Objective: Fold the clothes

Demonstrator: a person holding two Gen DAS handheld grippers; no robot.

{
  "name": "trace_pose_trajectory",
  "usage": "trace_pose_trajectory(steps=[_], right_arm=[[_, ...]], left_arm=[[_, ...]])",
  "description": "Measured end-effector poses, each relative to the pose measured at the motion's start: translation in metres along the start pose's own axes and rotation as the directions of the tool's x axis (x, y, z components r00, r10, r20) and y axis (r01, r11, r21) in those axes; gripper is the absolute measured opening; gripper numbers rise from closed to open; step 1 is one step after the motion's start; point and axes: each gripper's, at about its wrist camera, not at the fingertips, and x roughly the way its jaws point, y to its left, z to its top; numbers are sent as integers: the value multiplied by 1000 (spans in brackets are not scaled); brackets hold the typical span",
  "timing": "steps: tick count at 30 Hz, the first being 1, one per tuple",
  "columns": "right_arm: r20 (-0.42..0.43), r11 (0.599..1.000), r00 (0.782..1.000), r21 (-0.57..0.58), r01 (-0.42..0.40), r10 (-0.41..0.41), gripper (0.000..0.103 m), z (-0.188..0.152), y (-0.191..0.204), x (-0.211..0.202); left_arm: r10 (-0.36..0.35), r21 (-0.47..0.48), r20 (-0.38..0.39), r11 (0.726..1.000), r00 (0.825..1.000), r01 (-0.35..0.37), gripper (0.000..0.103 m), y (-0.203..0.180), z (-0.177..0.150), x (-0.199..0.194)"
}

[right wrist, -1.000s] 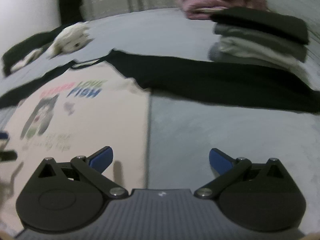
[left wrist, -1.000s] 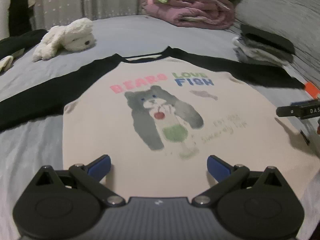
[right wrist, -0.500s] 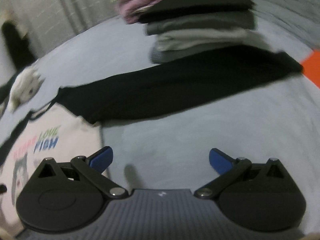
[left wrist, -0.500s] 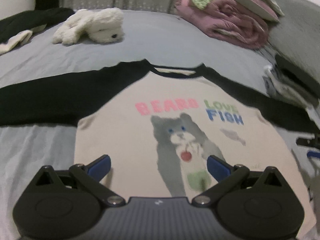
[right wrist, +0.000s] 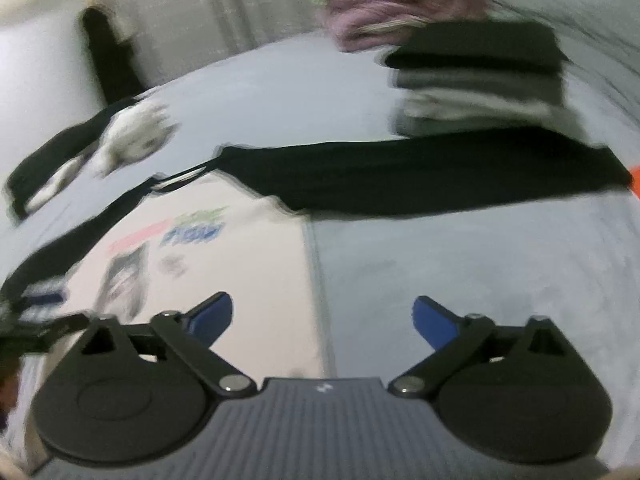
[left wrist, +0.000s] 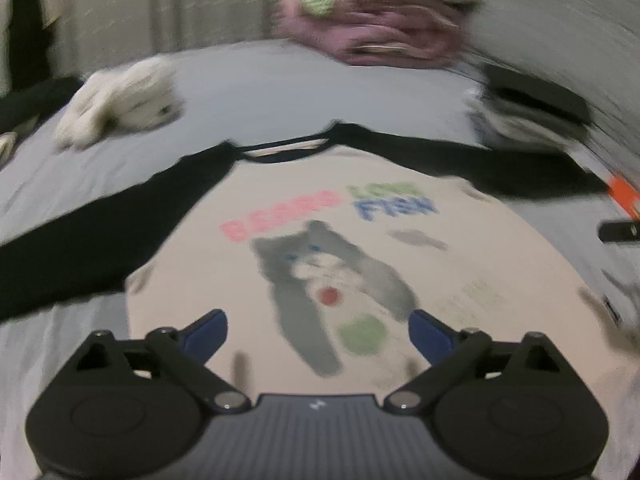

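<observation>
Cream cotton raglan shirt with black sleeves and a cat print [left wrist: 344,248] lies flat, face up, across the middle of the grey-blue bed [left wrist: 280,92]. Both sleeves stretch out sideways. The left gripper [left wrist: 318,332] hovers above its lower half; the right gripper [right wrist: 322,320] hangs over its right edge. Both sets of fingers stand wide apart, having just closed slightly, with nothing between them. Soft and light, it will likely drape limply; a sleeve cuff or hem corner looks best to pinch.

Bare bed sheet [right wrist: 460,264] right of the shirt [left wrist: 460,280] lies open — folded stack [right wrist: 480,92] blocks beyond.
</observation>
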Motion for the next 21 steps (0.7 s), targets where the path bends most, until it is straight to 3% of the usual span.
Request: trace_pose_trajectory(steps=[3, 6, 11, 17, 21], right_arm=[[-19, 987, 997, -140, -74, 72, 83, -21, 30, -19], [-58, 947, 988, -282, -153, 143, 78, -44, 60, -29], [-135, 849, 963, -454, -270, 234, 73, -72, 94, -38], [-215, 767, 953, -567, -300, 214, 66, -93, 109, -29], [-238, 761, 957, -586, -279, 167, 61, -100, 105, -15]], left_arm=[[-51, 66, 12, 997, 999, 51, 79, -16, -10, -12], [-127, 114, 22, 986, 992, 124, 69, -28, -20, -25], [-224, 182, 25, 959, 974, 216, 67, -40, -40, -49], [-319, 229, -9, 922, 948, 313, 67, -49, -63, -68], [-369, 261, -43, 893, 928, 367, 68, -54, -73, -74]])
